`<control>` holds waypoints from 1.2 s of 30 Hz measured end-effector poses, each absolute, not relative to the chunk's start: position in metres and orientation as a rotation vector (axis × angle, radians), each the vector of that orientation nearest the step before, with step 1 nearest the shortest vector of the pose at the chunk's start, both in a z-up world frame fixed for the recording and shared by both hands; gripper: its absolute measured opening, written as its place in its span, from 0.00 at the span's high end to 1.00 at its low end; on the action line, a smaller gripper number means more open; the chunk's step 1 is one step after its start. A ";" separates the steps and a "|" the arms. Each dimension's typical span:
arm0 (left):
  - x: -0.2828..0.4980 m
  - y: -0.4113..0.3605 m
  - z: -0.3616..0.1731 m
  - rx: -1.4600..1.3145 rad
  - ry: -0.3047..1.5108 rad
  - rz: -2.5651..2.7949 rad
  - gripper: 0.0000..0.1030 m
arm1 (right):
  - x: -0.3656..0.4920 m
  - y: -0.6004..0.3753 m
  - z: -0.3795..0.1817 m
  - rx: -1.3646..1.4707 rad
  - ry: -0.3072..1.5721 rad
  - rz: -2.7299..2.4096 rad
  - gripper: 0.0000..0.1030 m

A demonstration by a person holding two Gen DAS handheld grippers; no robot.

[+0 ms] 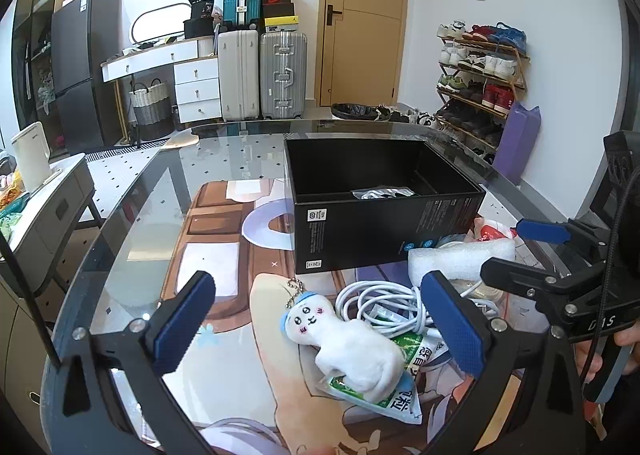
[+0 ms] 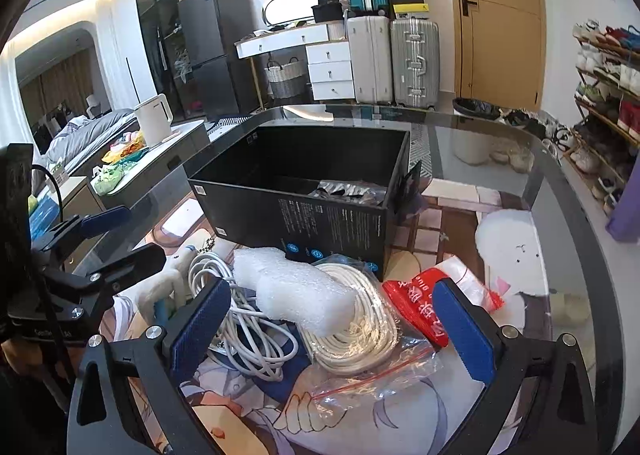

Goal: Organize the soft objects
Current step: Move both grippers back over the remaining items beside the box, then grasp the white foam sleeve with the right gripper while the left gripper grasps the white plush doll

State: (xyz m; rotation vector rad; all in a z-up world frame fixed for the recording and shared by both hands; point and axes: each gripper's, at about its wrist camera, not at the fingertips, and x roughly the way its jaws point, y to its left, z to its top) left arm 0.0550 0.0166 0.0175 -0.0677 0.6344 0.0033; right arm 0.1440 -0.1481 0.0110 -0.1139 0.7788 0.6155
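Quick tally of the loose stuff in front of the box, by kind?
Plush toy: 1
Foam wrap roll: 1
Cable bundles: 2, loose white cable, bagged coil
Packets/bags: 2, green packet, red-printed bag
Total: 6

- Home, lived-in studio-type room
- Bed [image 2: 76, 135] with grey duvet, far left
- Fridge [image 1: 86, 67], dresser [image 1: 176, 71] with oval mirror [image 1: 160, 21]
- Suitcases [image 1: 260, 71] stacked by wooden door [image 1: 362, 19]
- Shoe rack [image 1: 480, 75] full of sneakers
- Kettle [image 2: 154, 125] on side table
- Glass table [image 1: 224, 159] in foreground
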 end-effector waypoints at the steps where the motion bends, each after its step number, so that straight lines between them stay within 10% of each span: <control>1: 0.055 0.016 0.018 -0.066 0.635 0.003 0.00 | 0.145 -0.147 0.009 -0.109 0.785 0.612 0.01; 16: 0.055 0.016 0.016 -0.064 0.636 -0.002 0.00 | 0.148 -0.143 0.002 -0.084 0.819 0.597 0.05; 36: 0.056 0.014 0.015 -0.050 0.647 -0.017 0.00 | 0.139 -0.135 0.002 -0.076 0.816 0.696 0.52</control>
